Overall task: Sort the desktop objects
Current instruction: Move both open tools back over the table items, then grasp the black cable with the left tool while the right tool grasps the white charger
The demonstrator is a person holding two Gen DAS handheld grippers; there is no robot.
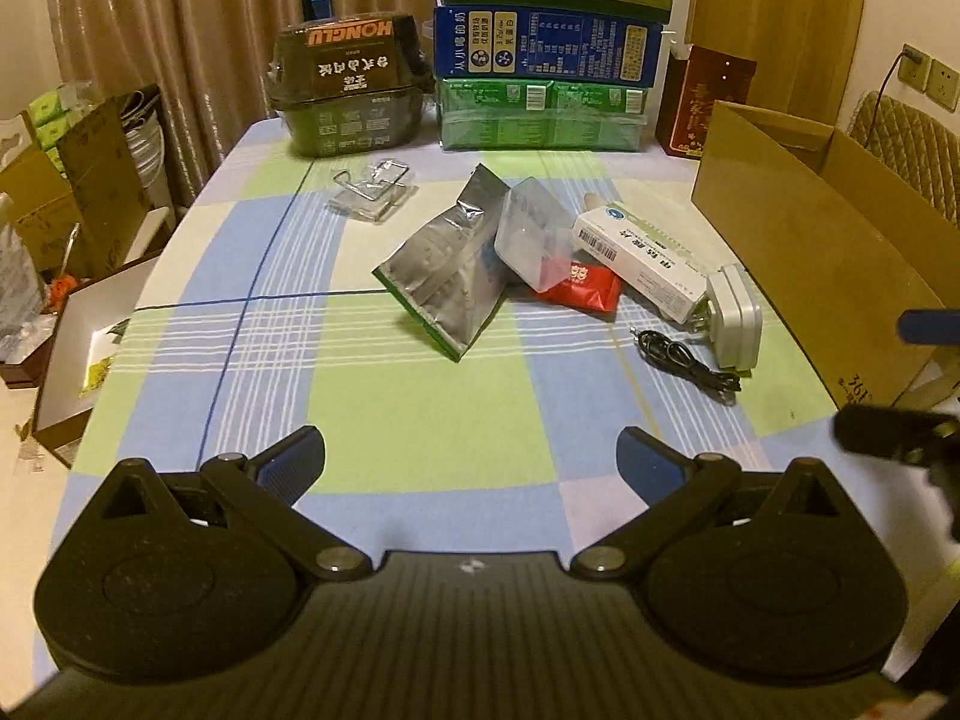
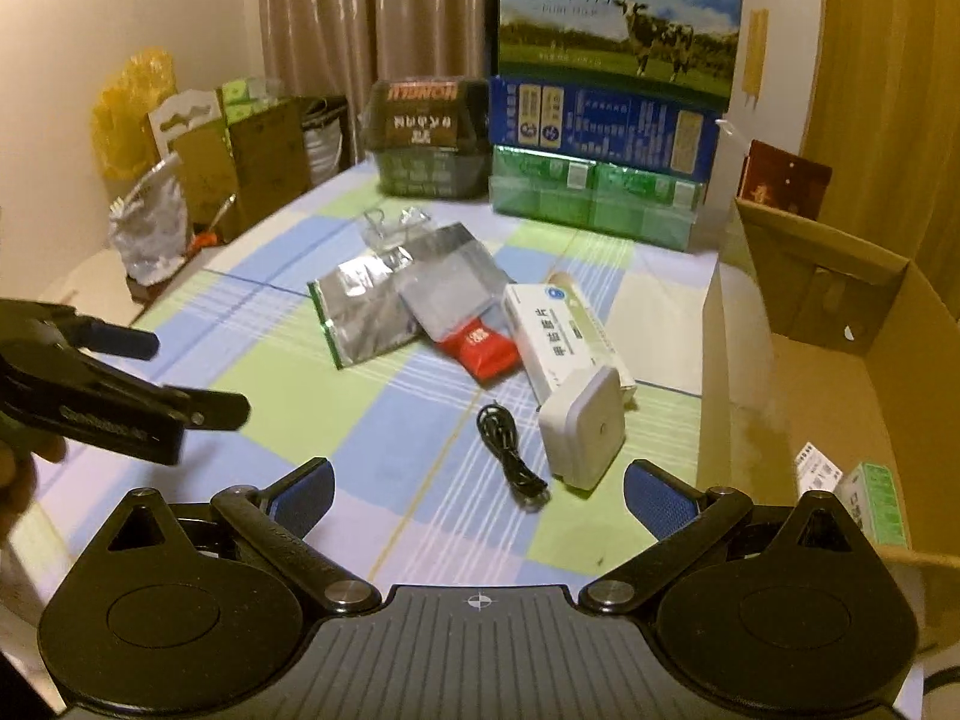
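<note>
- Desktop clutter: foil pouch [image 1: 441,288], red packet [image 1: 585,291], white medicine box [image 1: 639,255], charger [image 1: 735,315], all left of cardboard box [image 1: 804,252].
- Left gripper [image 1: 471,462] and right gripper [image 2: 477,495]: jaws wide apart, empty.

Both views are dim and warm yellow, grainy and soft. Glare sits on the silver pouch [image 1: 441,282] at mid-table. Around it, shadows stay faint. Fisheye bending curves the edges, and corners beyond go black.

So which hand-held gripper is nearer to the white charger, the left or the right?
Right. The right hand-held gripper hangs open just before the white charger, with the black cable between. The left hand-held gripper, also open, is farther, to the charger's left.
</note>
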